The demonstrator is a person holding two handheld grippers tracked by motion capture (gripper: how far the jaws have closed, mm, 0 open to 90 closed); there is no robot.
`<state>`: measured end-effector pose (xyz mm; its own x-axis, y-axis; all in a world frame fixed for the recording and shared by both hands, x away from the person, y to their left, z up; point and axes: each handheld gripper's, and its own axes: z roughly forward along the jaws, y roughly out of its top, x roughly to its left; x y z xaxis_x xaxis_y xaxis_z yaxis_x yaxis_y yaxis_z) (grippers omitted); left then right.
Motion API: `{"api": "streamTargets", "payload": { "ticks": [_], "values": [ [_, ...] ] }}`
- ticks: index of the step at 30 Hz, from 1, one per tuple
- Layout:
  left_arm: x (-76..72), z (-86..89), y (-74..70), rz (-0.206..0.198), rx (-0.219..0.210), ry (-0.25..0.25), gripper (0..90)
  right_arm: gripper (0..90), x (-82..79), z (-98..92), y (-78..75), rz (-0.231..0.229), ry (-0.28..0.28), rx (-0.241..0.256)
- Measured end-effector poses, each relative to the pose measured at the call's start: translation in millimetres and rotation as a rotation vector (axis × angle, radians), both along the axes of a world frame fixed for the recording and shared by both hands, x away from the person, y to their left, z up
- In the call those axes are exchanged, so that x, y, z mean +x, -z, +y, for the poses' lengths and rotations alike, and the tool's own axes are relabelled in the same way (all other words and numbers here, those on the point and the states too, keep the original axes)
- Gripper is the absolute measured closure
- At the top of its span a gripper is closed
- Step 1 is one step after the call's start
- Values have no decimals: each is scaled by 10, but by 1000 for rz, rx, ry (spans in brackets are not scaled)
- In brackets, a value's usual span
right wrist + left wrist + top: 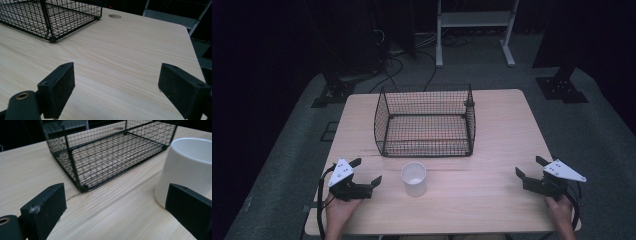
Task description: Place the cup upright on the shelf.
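A white cup [414,178] stands upright on the wooden table [477,195], just in front of a black wire basket [426,121]. My left gripper [366,171] rests to the cup's left, open, jaws wide apart and nothing between them. In the left gripper view the cup [190,167] stands just beyond the right jaw and the basket [107,152] lies ahead. My right gripper [529,167] sits near the table's right front edge, open and empty. The right gripper view shows the basket's corner [50,15] far to the left.
The basket looks empty. A round cable hole [115,16] marks the table's far side. Beyond the table stand a white metal frame [474,30], dark stand bases [562,87] and cables on the grey floor. Bare tabletop stretches between the cup and my right gripper.
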<state>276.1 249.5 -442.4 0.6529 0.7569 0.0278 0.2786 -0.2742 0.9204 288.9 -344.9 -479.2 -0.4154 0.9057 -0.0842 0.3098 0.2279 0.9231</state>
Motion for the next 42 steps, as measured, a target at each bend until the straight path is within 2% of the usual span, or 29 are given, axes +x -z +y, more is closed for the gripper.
{"api": "streamTargets", "payload": {
  "ticks": [1, 2, 3, 4, 7, 8, 9, 20, 25, 27, 30, 32, 42],
  "values": [
    [-21, -35, -16, 5, 4, 29, 23, 130, 1, 1, 0, 1, 1, -1],
    [-21, -35, -16, 5, 4, 29, 22, 130, 1, 1, 0, 1, 1, -1],
    [-42, -76, -33, 10, 14, 61, 22, 131, 1, 2, 0, 1, 1, -3],
    [-42, -76, -33, 10, 14, 61, 22, 131, 1, 2, 0, 1, 1, -3],
    [-77, -139, -80, 14, 33, 129, 22, 131, 2, 3, 0, 2, 2, -3],
    [-77, -139, -80, 14, 33, 129, 22, 131, 2, 4, 0, 3, 3, -3],
    [-85, -156, -100, 21, 26, 155, 22, 131, 2, 4, 0, 3, 3, -3],
    [-126, -265, -172, 27, 37, 218, 20, 131, 4, 4, 0, 4, 2, -2],
    [-158, -361, -232, 19, 50, 252, 20, 131, 6, 6, 0, 4, 0, -5],
    [-170, -431, -267, 18, 74, 269, 20, 131, 6, 7, 0, 4, -2, -7],
    [-172, -473, -282, 22, 80, 277, 20, 131, 6, 7, 0, 4, -2, -7],
    [-166, -542, -295, 33, 107, 289, 20, 131, 6, 7, 0, 4, -2, -7],
    [-143, -726, -298, 59, 151, 323, 20, 131, 5, 12, 0, 6, -3, -9]
  ]
}}
